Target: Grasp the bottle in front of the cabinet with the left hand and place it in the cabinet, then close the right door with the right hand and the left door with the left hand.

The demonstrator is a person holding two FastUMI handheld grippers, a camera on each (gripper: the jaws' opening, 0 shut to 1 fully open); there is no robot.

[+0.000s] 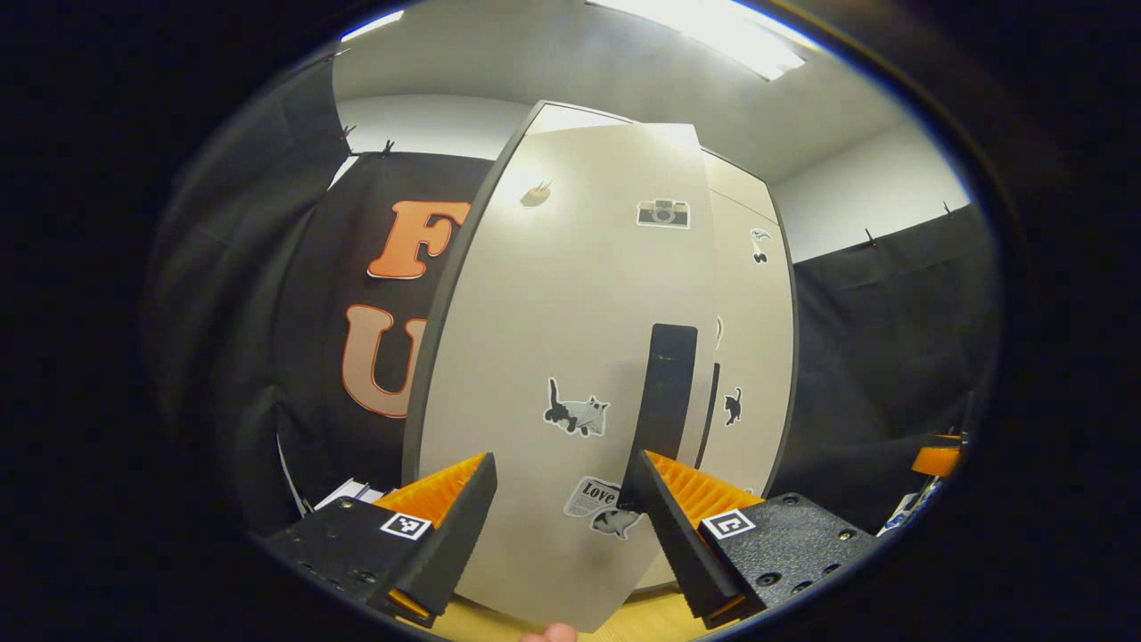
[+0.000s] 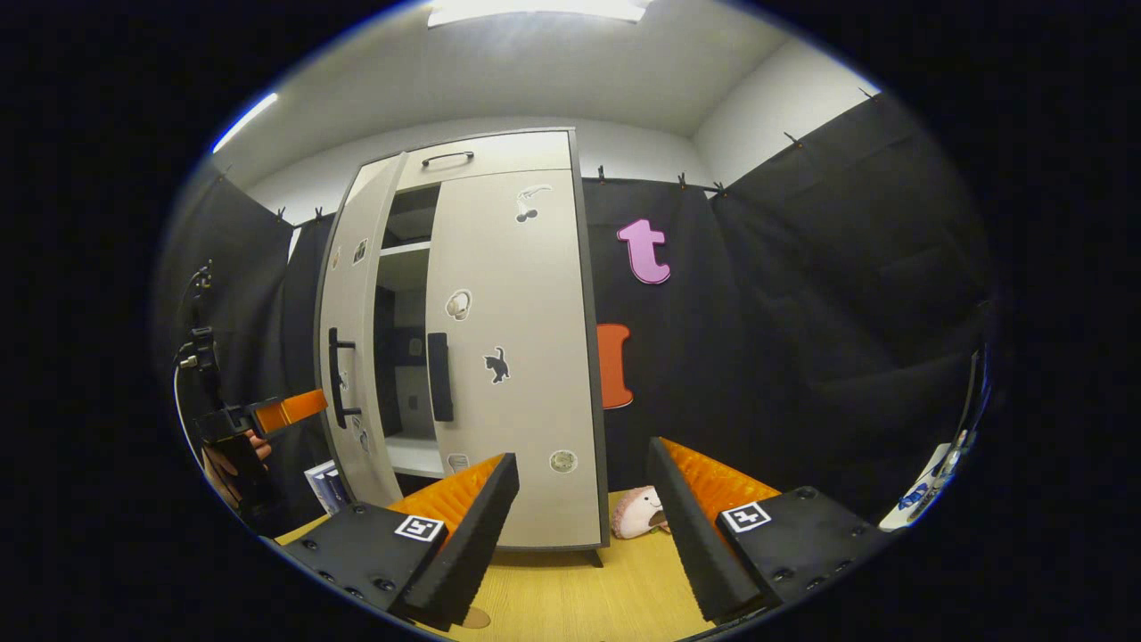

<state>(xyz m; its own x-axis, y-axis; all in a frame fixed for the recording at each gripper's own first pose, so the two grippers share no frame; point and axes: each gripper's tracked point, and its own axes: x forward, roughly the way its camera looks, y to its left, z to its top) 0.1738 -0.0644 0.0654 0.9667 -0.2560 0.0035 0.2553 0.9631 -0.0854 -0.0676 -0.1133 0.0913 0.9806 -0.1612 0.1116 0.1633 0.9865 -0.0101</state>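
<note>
In the middle of the right gripper view stands one pale cabinet (image 2: 499, 339) with two doors. The right door (image 2: 513, 357) lies flat against the front, shut or nearly so; the left door (image 2: 352, 339) stands part open, leaving a dark gap between them. Each door carries one dark vertical handle, and a third, curved handle sits on the top panel (image 2: 448, 158) at the upper centre. Through the gap two shelves show, one high and one low. Something dark stands back in the middle compartment, too shadowed to tell whether it is the bottle.

The cabinet rests on a wooden table (image 2: 570, 597). A pink soft toy (image 2: 637, 513) lies just beside its lower right corner.

At the bottom of that view the right gripper (image 2: 579, 508) has its fingers apart, with nothing between them. At the left edge, the left gripper (image 2: 290, 410) is held by a hand (image 2: 232, 459) close to the left door's handle; whether they touch I cannot tell.

In the left gripper view the left door (image 1: 570, 357) faces the camera, bearing several stickers, among them a camera (image 1: 663, 214) and a cat (image 1: 577, 412). The left gripper (image 1: 562, 499) has its fingers spread, the door handle (image 1: 669, 392) rising just above one fingertip.
</note>
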